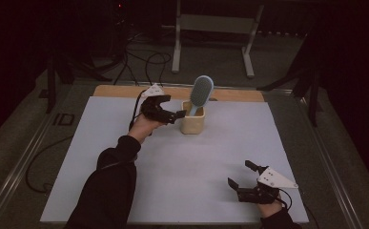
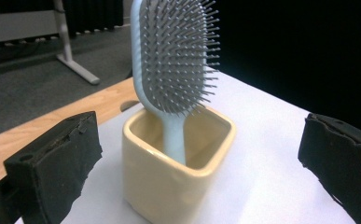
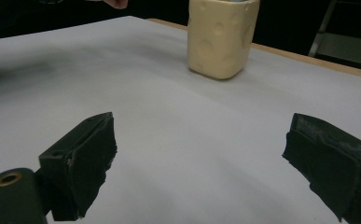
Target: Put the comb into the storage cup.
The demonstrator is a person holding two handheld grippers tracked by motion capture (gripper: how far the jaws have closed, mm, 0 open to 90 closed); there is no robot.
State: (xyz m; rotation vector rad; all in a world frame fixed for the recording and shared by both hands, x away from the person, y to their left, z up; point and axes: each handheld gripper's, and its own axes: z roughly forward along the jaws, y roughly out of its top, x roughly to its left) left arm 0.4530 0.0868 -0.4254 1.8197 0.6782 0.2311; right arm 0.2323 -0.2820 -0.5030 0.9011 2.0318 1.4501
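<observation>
One hairbrush (image 1: 201, 91) stands in the cream cup (image 1: 193, 123).

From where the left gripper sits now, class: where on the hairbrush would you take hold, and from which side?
Probably the neck just above the rim of the cream holder, where the hairbrush narrows below its bristle pad. Come from the left gripper side, level, jaws open either side of the upright handle, clear of the bristles.

Looking like a dim lab: cables (image 1: 141, 59) trailing over grey carpet behind the table (image 1: 172, 157), metal stand (image 1: 215, 28) beyond.
</observation>
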